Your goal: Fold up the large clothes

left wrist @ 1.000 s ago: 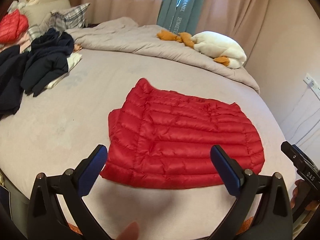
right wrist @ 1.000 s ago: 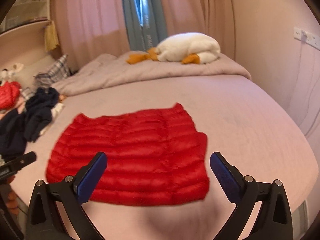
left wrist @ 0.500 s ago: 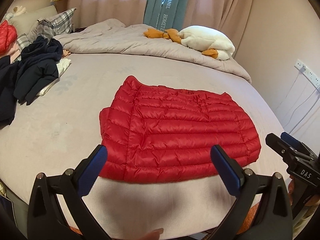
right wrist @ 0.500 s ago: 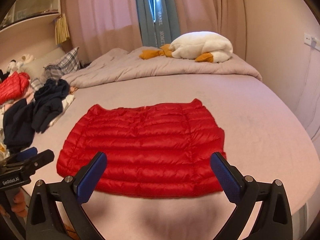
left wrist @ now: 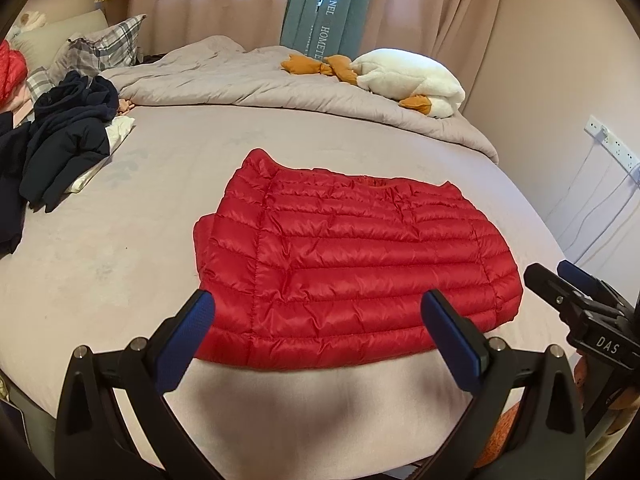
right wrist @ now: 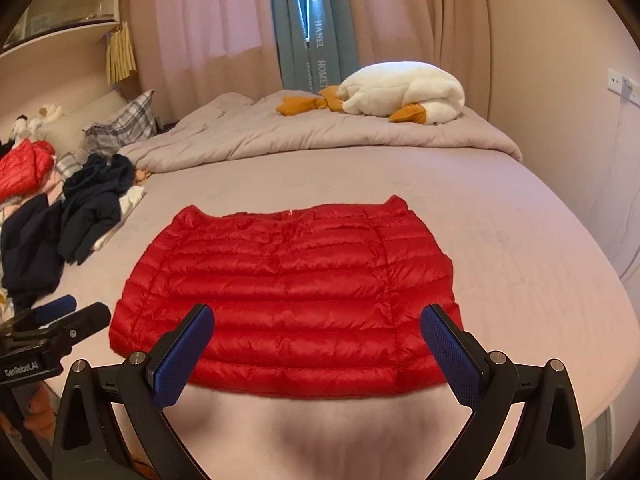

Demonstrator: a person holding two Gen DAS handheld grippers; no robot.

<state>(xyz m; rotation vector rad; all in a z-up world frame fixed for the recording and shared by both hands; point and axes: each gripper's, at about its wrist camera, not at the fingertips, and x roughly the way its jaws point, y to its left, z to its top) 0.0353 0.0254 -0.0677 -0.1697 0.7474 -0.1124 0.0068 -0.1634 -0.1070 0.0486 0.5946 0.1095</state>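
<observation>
**Red down jacket lies half-folded on the bed, both tools held off it with fingers wide**

The red quilted jacket [left wrist: 352, 264] lies flat near the front edge of the bed [left wrist: 120, 264], already brought to a broad rectangle with its sleeves tucked out of sight; a small collar point sticks up at one far corner. Its near hem runs roughly parallel to the bed edge, which suits a person standing at that edge and working away from the body.

The left tool [left wrist: 320, 336] hangs just above the near hem, its blue-padded fingers spread wide and holding nothing. The right tool [right wrist: 318, 346] hangs over the same hem from the other side, likewise spread wide and empty. Each shows in the other's view at the outer margin, so the two sit side by side, aimed at the jacket's near left and near right portions. That stance looks like a pause to judge the shape or to line up a two-corner pickup.

Judging by the task, the jacket probably needs one more fold, near hem carried toward the collar or one side over the other. The slick, puffy shell may slide or spring open, so a pinch should take all layers at the edge.

Well apart at the left, a heap of dark clothes [left wrist: 60, 148] waits beside a plaid pillow [left wrist: 108, 46]. A crumpled duvet [right wrist: 320, 136] and a white plush goose [right wrist: 404, 92] fill the far end, leaving the middle free for folding
</observation>
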